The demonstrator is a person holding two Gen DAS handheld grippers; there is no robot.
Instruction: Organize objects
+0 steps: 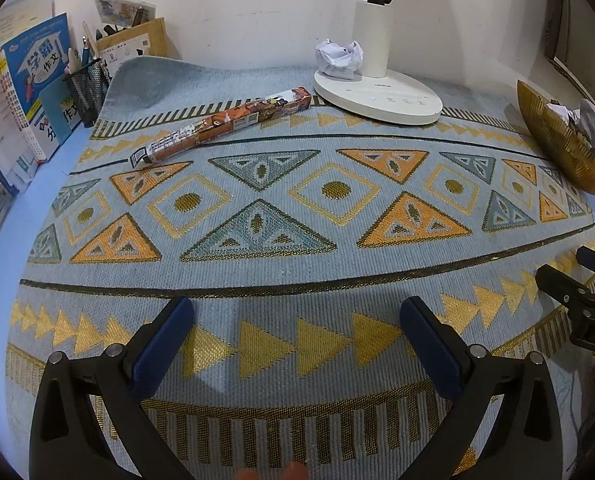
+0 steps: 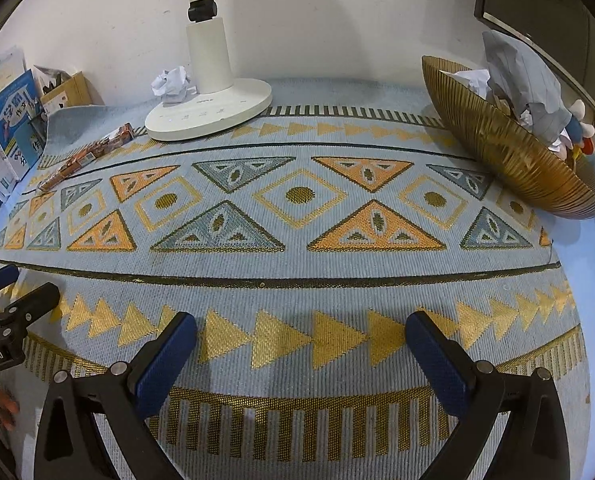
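A long orange printed box (image 1: 221,126) (image 2: 87,156) lies slantwise at the far left of the patterned mat (image 1: 297,216) (image 2: 297,264). A crumpled white paper ball (image 1: 339,59) (image 2: 171,83) rests on the white lamp base (image 1: 377,94) (image 2: 209,114). A ribbed gold bowl (image 1: 561,148) (image 2: 509,156) at the far right holds crumpled paper and small toys. My left gripper (image 1: 295,320) and right gripper (image 2: 301,338) both hover open over the near part of the mat, nothing between their fingers. Each shows at the other view's edge.
Books (image 1: 37,84) (image 2: 11,120) stand at the left edge beside a black mesh pen holder (image 1: 87,90) and a cardboard box (image 1: 137,42). The white wall closes the back. A dark frame (image 2: 537,8) hangs at the right.
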